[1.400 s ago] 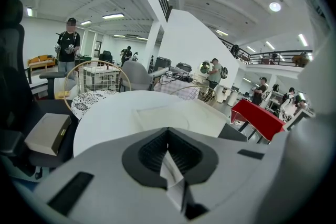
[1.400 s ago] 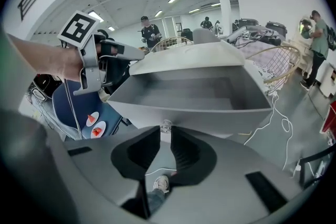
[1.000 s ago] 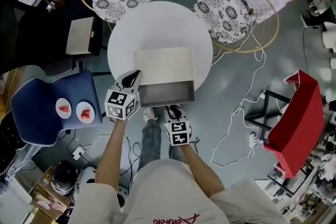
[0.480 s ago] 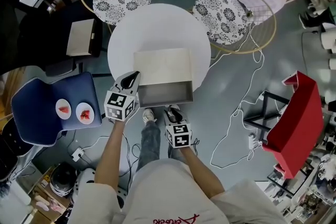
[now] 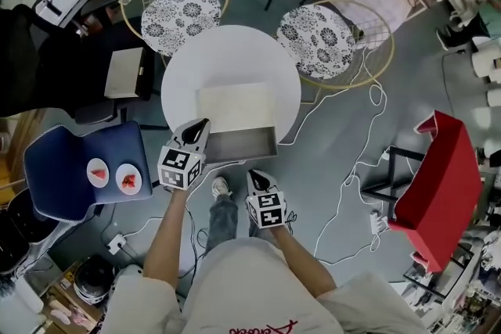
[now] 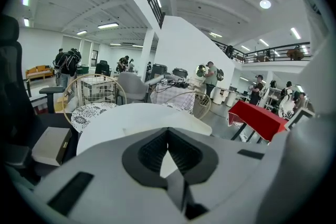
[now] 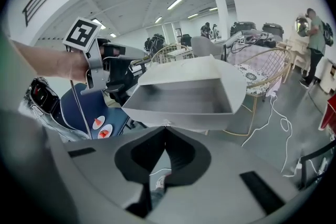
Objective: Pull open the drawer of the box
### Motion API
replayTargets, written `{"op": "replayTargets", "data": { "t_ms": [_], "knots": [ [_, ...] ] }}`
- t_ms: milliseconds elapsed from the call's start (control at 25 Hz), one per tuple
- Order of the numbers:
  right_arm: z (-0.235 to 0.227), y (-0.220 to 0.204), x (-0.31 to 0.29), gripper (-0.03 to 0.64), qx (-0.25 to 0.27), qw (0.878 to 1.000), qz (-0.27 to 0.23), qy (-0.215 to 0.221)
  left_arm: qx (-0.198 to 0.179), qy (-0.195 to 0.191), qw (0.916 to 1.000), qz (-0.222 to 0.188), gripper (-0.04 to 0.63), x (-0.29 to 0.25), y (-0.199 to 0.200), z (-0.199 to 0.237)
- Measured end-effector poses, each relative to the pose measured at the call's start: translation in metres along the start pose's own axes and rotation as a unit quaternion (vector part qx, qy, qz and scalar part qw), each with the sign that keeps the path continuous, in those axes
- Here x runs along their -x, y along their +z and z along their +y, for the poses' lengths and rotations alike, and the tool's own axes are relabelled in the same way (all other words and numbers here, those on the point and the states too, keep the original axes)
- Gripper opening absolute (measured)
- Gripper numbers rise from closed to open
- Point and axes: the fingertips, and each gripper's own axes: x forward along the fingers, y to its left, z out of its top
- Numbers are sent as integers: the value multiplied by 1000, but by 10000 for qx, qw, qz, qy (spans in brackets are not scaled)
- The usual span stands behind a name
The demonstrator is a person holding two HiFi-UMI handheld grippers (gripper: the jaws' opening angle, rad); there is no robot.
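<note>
From the head view, the cream rectangular box (image 5: pixel 233 105) sits on the round white tabletop (image 5: pixel 235 51), and its shallow grey drawer (image 5: pixel 241 145) already stands well out of the box's near face, past the tabletop's edge; the pull looks done, so the next move probably calls for no more than taking both tools away from the box, or a fresh grip on the drawer's front lip if it must come further; the left claw (image 5: pixel 200 129) lies just beside the box's near left corner on a long, straight forearm, angled shallowly down; the right claw (image 5: pixel 255 177) hangs apart from the drawer's front, on the near side of the box, elbow bent and pointing more steeply down; in the left gripper view the left claw (image 6: pixel 168 132) is clenched on nothing, facing over the tabletop; in the right gripper view the right claw (image 7: pixel 166 128) has just been closing and is clenched with nothing between its jaws, just below the box's open drawer.
</note>
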Motion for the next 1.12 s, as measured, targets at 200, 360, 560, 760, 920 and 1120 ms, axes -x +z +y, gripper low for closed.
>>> {"op": "replayTargets", "data": {
  "t_ms": [200,360,560,760,920,1120],
  "knots": [
    [-13,26,25,15,198,9991,-361,-11,-61,81,9999,-107,12,16,18,-26],
    [-23,73,45,15,410,9945,-963,93,-147,178,9994,-260,12,31,39,-53],
    [-16,158,88,15,842,9748,-2019,427,-197,370,9972,-620,12,58,65,-90],
    [-9,198,131,15,1153,9564,-2619,582,-75,499,9948,-889,12,77,71,-124],
    [-1,194,152,15,1270,9511,-2748,621,-31,509,9939,-980,12,91,67,-139],
    [14,173,172,15,1314,9490,-2809,574,-87,512,9922,-1135,12,119,63,-152]
  ]
}}
